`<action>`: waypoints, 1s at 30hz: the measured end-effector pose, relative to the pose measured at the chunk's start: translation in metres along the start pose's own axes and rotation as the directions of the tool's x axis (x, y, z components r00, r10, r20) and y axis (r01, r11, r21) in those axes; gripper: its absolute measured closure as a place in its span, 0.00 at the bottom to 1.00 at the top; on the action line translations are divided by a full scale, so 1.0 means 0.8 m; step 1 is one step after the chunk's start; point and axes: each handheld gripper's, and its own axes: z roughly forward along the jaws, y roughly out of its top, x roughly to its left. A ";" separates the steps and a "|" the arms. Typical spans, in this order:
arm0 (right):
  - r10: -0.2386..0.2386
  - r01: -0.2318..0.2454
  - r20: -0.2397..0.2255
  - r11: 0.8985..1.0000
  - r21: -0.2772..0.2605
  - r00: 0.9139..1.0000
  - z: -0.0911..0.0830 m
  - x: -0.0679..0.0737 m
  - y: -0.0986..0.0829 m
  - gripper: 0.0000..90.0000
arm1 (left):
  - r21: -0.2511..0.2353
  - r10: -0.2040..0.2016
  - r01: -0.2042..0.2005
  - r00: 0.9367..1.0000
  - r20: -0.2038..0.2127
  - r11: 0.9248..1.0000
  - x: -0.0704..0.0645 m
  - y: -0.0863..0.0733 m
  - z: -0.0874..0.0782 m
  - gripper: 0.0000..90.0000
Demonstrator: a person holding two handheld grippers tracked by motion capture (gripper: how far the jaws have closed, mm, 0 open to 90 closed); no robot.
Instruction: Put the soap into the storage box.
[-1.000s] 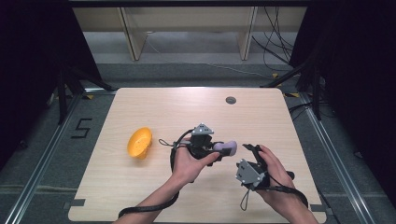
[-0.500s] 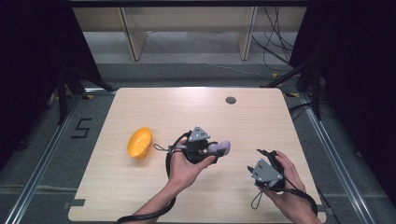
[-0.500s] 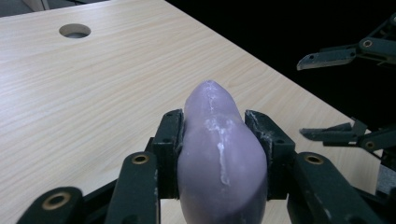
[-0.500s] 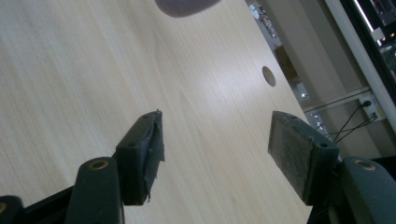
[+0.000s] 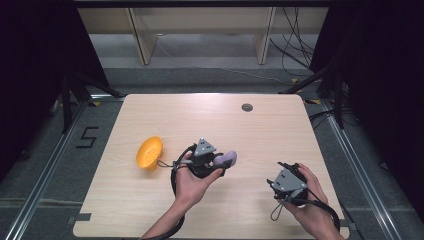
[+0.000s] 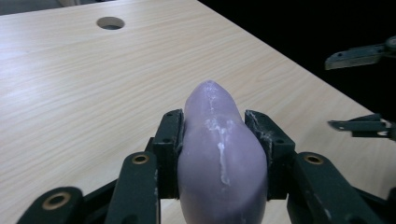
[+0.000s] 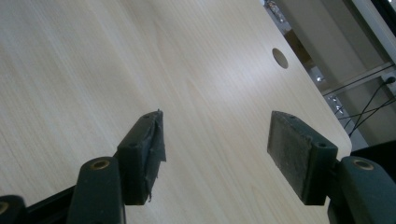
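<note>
Gripping purple eggplant (image 6: pixel 219 158) in left tongs (image 6: pixel 218 133) | right tongs (image 7: pixel 217 149) spread, empty

Right gripper (image 7: pixel 215 147) held wide apart over bare wood.

Two black jaws rising from the bottom edge, spread with a broad gap and nothing between them. Left pad (image 7: pixel 148 154) narrow and edge-on, its facing frayed and peeling at the tip; right pad (image 7: pixel 299 151) turned to show a flat, grey, scuffed face. Brass-coloured pivot pins visible on both jaw arms. Beneath, pale wood-grain tabletop (image 7: pixel 93 70) running off at a tilt, with a round hole (image 7: pixel 280 58) near the far edge. Beyond that edge, a light-coloured furniture leg, dark cables (image 7: pixel 369 105) trailing across the floor, and a black area at the lower right corner.
</note>
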 end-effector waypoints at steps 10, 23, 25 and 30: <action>0.016 -0.016 -0.002 1.000 0.002 1.000 0.000 -0.003 -0.003 0.41 | -0.009 0.031 -0.031 0.997 -0.069 0.999 0.003 -0.009 -0.006 0.65; 0.022 -0.022 0.006 1.000 -0.003 1.000 0.000 -0.003 -0.003 0.41 | -0.038 -0.007 0.003 0.994 -0.107 0.999 0.019 -0.021 -0.019 0.65; 0.006 -0.006 -0.001 1.000 -0.008 1.000 0.001 -0.005 -0.003 0.41 | -0.039 -0.020 0.015 0.992 -0.127 0.999 0.020 -0.022 -0.022 0.65; 0.005 -0.005 -0.006 1.000 -0.003 1.000 0.002 -0.005 -0.004 0.41 | -0.052 -0.046 0.039 0.991 -0.128 0.998 0.026 -0.028 -0.027 0.65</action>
